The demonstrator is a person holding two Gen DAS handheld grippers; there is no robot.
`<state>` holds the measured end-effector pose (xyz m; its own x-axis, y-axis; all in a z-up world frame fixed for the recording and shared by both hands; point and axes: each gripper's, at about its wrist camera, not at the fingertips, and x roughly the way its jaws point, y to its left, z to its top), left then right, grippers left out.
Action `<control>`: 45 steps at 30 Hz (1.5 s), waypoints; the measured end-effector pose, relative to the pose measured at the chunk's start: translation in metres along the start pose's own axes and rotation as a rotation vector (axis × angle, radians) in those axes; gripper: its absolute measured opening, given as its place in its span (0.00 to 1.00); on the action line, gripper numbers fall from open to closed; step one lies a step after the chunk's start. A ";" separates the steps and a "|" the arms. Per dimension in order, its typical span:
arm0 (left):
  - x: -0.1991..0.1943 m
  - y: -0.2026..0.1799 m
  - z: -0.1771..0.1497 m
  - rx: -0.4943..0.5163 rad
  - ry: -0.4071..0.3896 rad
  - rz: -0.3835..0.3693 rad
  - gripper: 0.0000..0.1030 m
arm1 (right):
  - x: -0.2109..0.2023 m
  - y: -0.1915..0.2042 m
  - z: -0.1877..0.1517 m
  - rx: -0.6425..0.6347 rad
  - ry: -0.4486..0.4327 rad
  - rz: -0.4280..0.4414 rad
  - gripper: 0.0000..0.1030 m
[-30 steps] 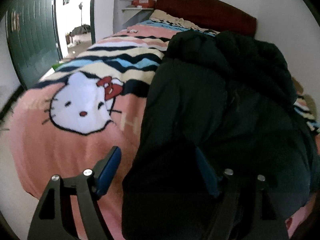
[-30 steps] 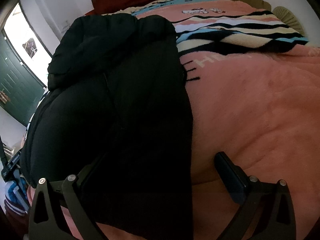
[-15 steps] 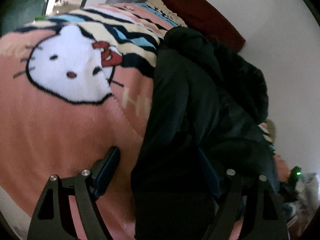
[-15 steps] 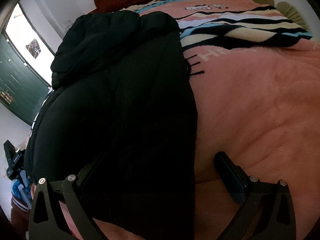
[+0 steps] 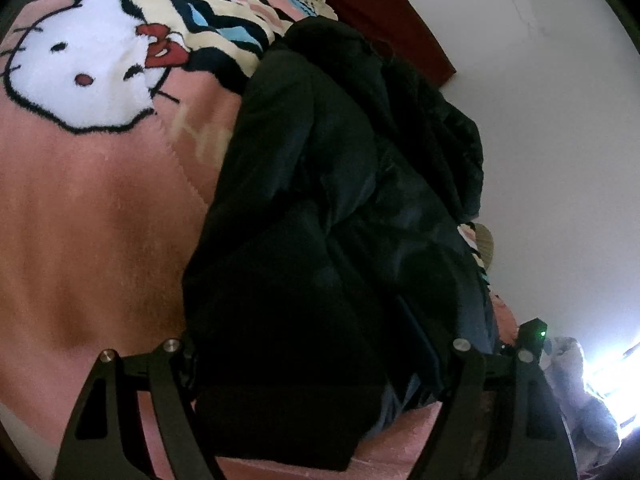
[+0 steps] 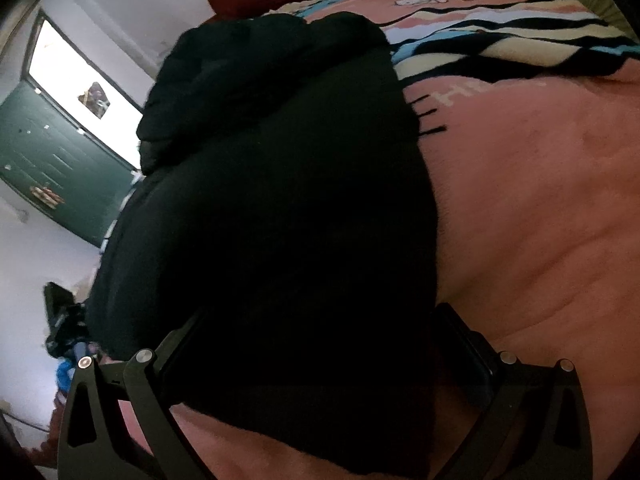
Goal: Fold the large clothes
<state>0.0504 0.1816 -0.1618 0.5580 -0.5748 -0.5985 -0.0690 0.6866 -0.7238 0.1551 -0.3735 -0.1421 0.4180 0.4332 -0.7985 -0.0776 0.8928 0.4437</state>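
Black coat (image 5: pixel 340 220): lying on the pink blanket (image 5: pixel 92 208), right of its cat face. Your left gripper (image 5: pixel 308 364) and right gripper (image 6: pixel 324 340): jaws apart, straddling the coat's near hem.

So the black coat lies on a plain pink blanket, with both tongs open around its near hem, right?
Not plain. The left wrist view shows the blanket has a white cartoon cat face and stripes. The coat and the open left tongs and right tongs are as stated.

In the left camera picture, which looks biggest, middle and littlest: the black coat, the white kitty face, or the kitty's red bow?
1. black coat, though it lies nearest the camera
2. white kitty face
3. red bow
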 end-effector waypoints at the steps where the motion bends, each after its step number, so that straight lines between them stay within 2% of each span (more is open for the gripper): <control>1: 0.001 0.000 0.000 -0.008 0.007 -0.001 0.76 | -0.001 0.000 -0.001 0.000 0.002 0.016 1.00; 6: 0.001 0.000 -0.002 -0.030 0.011 -0.008 0.76 | -0.001 0.002 -0.002 0.006 0.008 0.066 0.96; 12: -0.014 -0.008 0.001 -0.039 -0.039 -0.072 0.74 | -0.010 -0.005 0.002 0.058 -0.018 0.149 0.77; 14: -0.014 -0.009 0.001 -0.043 -0.039 -0.063 0.74 | -0.011 -0.009 0.000 0.070 -0.018 0.146 0.66; 16: -0.012 -0.009 -0.001 -0.048 -0.034 -0.049 0.74 | -0.010 -0.014 -0.003 0.080 -0.015 0.146 0.61; 21: -0.014 -0.008 -0.005 -0.070 -0.046 -0.046 0.72 | -0.008 -0.016 -0.007 0.089 -0.013 0.164 0.59; 23: -0.018 -0.008 -0.008 -0.070 -0.058 -0.036 0.64 | -0.007 -0.013 -0.007 0.080 -0.010 0.163 0.57; 25: -0.020 -0.010 -0.010 -0.073 -0.073 -0.030 0.46 | -0.007 -0.012 -0.008 0.077 -0.015 0.166 0.50; 27: -0.025 -0.008 -0.012 -0.087 -0.090 -0.046 0.36 | -0.010 -0.012 -0.010 0.077 -0.030 0.178 0.41; 29: -0.030 -0.008 -0.013 -0.092 -0.104 -0.055 0.33 | -0.013 -0.011 -0.012 0.075 -0.046 0.192 0.32; 34: -0.030 -0.006 -0.014 -0.110 -0.096 -0.049 0.33 | -0.014 -0.010 -0.014 0.067 -0.048 0.188 0.31; 39: -0.020 -0.002 -0.013 -0.142 -0.079 -0.008 0.38 | -0.007 -0.009 -0.016 0.050 -0.019 0.169 0.44; 42: -0.015 -0.001 -0.013 -0.143 -0.068 -0.001 0.38 | -0.004 -0.009 -0.016 0.053 -0.013 0.166 0.45; 45: -0.012 -0.002 -0.012 -0.141 -0.060 -0.002 0.38 | -0.004 -0.009 -0.016 0.053 -0.019 0.171 0.41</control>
<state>0.0334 0.1819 -0.1572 0.6064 -0.5453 -0.5788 -0.1815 0.6137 -0.7684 0.1401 -0.3812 -0.1496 0.4198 0.5751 -0.7022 -0.1016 0.7986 0.5933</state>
